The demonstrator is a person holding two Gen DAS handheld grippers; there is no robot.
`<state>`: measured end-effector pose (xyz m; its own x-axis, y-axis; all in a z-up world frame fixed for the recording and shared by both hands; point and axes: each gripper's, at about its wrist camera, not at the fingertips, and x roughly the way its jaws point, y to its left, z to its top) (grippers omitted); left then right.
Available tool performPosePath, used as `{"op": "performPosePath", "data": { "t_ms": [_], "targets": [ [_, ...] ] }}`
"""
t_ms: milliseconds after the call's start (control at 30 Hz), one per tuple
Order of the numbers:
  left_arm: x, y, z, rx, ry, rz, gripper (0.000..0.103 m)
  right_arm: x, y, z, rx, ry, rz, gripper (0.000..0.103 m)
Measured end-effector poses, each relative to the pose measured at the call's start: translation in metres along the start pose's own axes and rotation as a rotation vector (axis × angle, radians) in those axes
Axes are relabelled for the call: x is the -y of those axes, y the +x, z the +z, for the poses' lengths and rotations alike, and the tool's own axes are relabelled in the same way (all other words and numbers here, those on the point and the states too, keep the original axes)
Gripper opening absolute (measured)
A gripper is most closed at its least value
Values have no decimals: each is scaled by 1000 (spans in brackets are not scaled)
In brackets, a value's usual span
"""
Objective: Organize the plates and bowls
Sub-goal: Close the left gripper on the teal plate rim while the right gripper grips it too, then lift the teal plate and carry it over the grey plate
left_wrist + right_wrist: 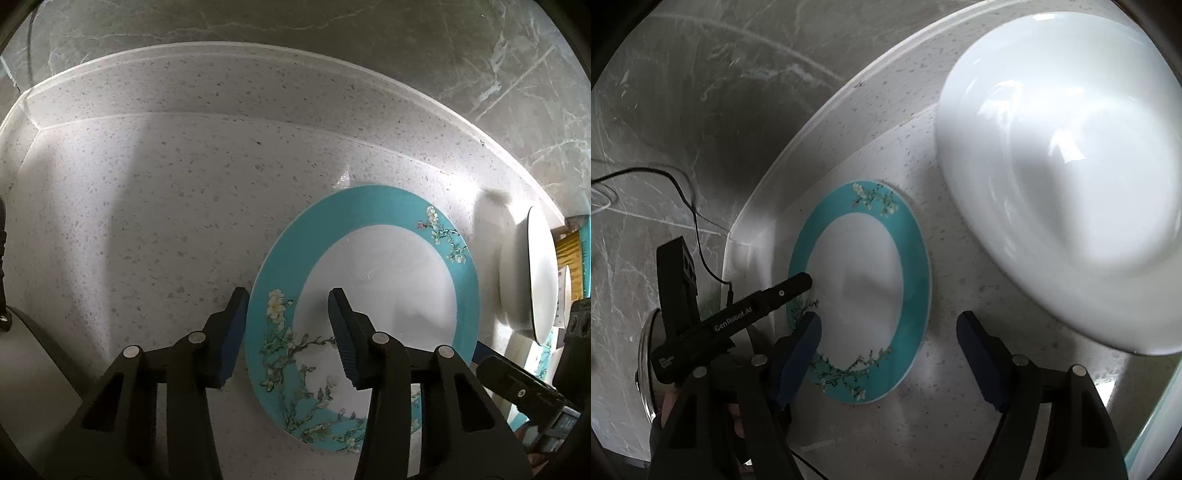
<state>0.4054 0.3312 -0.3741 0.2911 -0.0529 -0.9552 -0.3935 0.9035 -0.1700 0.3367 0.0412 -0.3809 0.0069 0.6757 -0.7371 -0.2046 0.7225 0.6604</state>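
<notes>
We look down on a pale speckled stone tabletop (147, 206), its raised lip of the same stone meeting a wall (332, 33) of dark grey marble streaked with white veins. A thin black cable (690, 206) trails across that wall in the right wrist view.

Flat on the tabletop lies a round plate (373, 280), glossy, with a white centre and a broad turquoise rim painted with blossoming branches. Just beside it sits a smooth white bowl (1071, 177), deep and glazed, catching window glare; in the left wrist view we see it only edge-on at the right margin.

The left gripper (288, 332) points steeply down over the plate's near-left rim, its ribbed dark-blue pads on black plastic arms. Its jaws stand apart with the painted rim between them; one pad is outside the plate's edge, the other over the white centre, and we see no pad pressing on it.

The right gripper (890, 354) hovers with jaws wide apart and nothing between them, the plate's lower rim and bare stone showing below. A gloved hand (698, 417) holds the left tool at the lower left.
</notes>
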Motion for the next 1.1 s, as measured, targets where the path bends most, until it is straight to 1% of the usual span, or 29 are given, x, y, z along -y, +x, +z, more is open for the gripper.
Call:
{"op": "performPosePath", "data": {
  "t_ms": [33, 100, 233, 333, 367, 400, 433, 467, 500, 600, 700, 900, 1100],
  "targets": [
    [1, 0, 0, 3, 6, 11, 35, -1, 2, 0, -4, -7, -4, 75],
    [0, -1, -1, 5, 6, 6, 33, -3, 7, -1, -27, -17, -1, 61],
    [0, -3, -2, 4, 15, -2, 30, -1, 6, 1, -5, -5, -11, 58],
    [3, -3, -4, 5, 31, 12, 30, 1, 5, 5, 3, 0, -35, 52],
    [4, -3, -4, 6, 30, 15, 30, 1, 5, 6, 4, -12, -60, 44],
    [5, -3, -4, 8, 30, 19, 30, 0, 4, 7, 8, -31, -100, 32],
    [6, -3, -4, 11, 29, 23, 30, 1, 4, 7, 13, -38, -122, 25],
    [8, -2, -5, 15, 26, 23, 30, 4, 4, 8, 17, -38, -132, 15],
    [9, -2, -6, 19, 28, 23, 30, 5, 4, 9, 18, -36, -125, 14],
    [11, -4, -10, 31, 38, 35, 30, -1, 3, 8, 33, -79, -173, 15],
    [12, -5, -13, 37, 39, 31, 28, -4, 3, 8, 43, -93, -189, 15],
    [17, -7, -21, 42, 39, 24, 27, -4, 2, 10, 55, -86, -188, 15],
    [23, -13, -28, 64, 44, 28, 25, -9, -6, 8, 82, -109, -191, 15]
  ]
}}
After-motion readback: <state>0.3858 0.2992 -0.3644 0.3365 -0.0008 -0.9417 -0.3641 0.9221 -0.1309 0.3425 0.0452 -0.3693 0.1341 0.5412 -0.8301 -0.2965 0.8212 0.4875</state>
